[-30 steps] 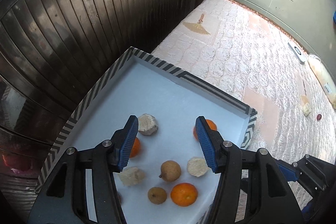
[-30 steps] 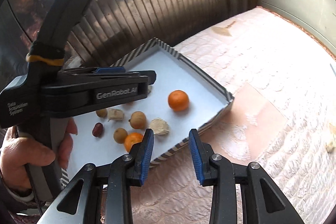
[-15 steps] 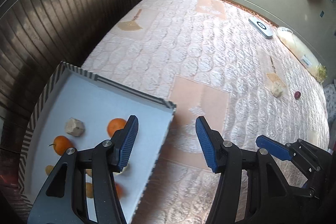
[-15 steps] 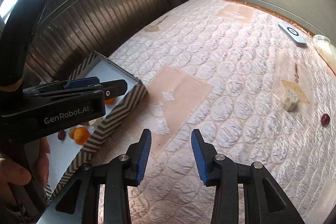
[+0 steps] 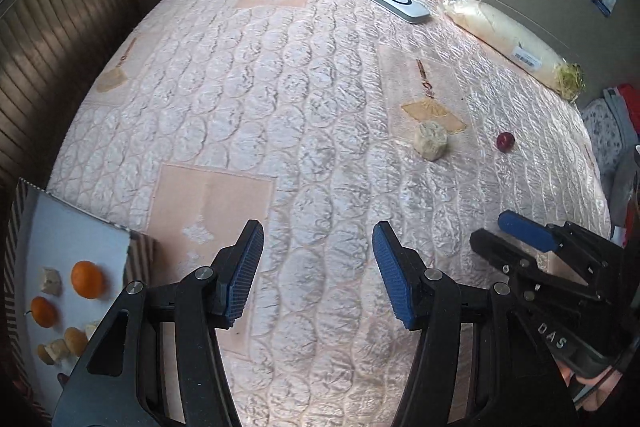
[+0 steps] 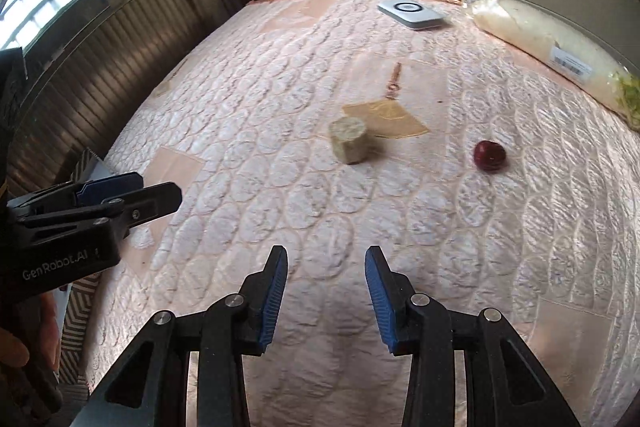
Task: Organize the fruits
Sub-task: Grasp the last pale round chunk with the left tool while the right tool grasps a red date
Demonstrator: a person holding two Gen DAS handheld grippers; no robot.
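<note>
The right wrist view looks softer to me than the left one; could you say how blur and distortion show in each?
Right wrist view: slight motion smear on the pale chunk and red fruit; the quilted bed cover bulges from the fisheye lens. Left wrist view: sharper, same barrel bend, dark corners.

A pale chunk (image 6: 349, 145) and a small red fruit (image 6: 489, 155) lie apart on the bed; oranges (image 5: 87, 279) rest in the tray (image 5: 80, 227).

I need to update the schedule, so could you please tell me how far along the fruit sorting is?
Mostly done: oranges and other pieces already lie in the tray. Both claws, left and right, are empty. Left on the mattress: one pale chunk and one small red fruit.
</note>
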